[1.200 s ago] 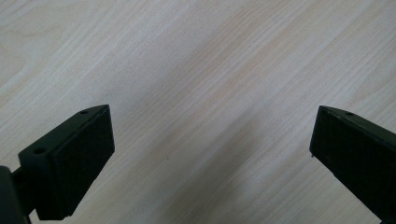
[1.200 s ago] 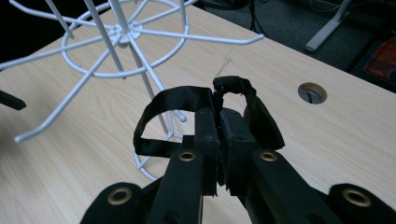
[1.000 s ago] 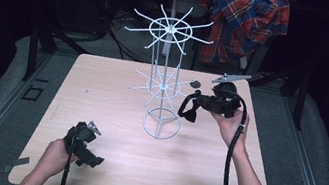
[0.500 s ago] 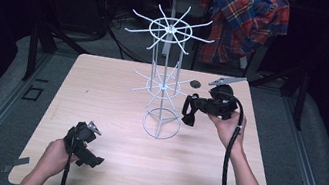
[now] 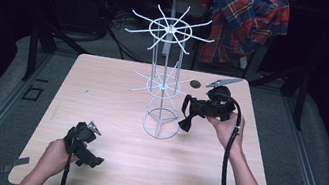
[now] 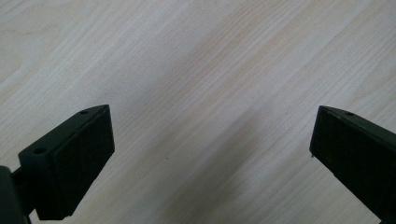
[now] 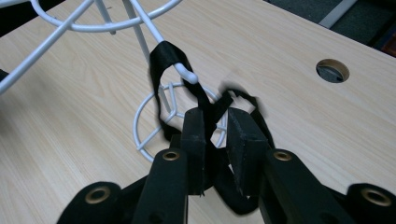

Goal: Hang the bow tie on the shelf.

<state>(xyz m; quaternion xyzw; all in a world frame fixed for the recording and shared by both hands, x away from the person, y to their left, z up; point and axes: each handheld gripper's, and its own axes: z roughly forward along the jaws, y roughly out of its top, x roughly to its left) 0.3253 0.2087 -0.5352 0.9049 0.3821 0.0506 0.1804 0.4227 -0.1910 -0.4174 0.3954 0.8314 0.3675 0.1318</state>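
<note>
A white wire rack with two tiers of hooks stands mid-table on a ring base. My right gripper sits just right of it, level with the lower tier, shut on a black strap whose end dangles below. In the right gripper view the black strap loops over a lower hook's tip and runs down between the jaws of my right gripper. My left gripper rests low near the front left of the table. Its jaws stand wide apart over bare wood in the left gripper view.
The light wooden table has a round hole behind the rack, to its right. A plaid shirt hangs beyond the far edge. Dark floor and metal rails flank both sides.
My right gripper has moved left, toward the rack, carrying the strap onto a lower hook. The left gripper has stayed put.
</note>
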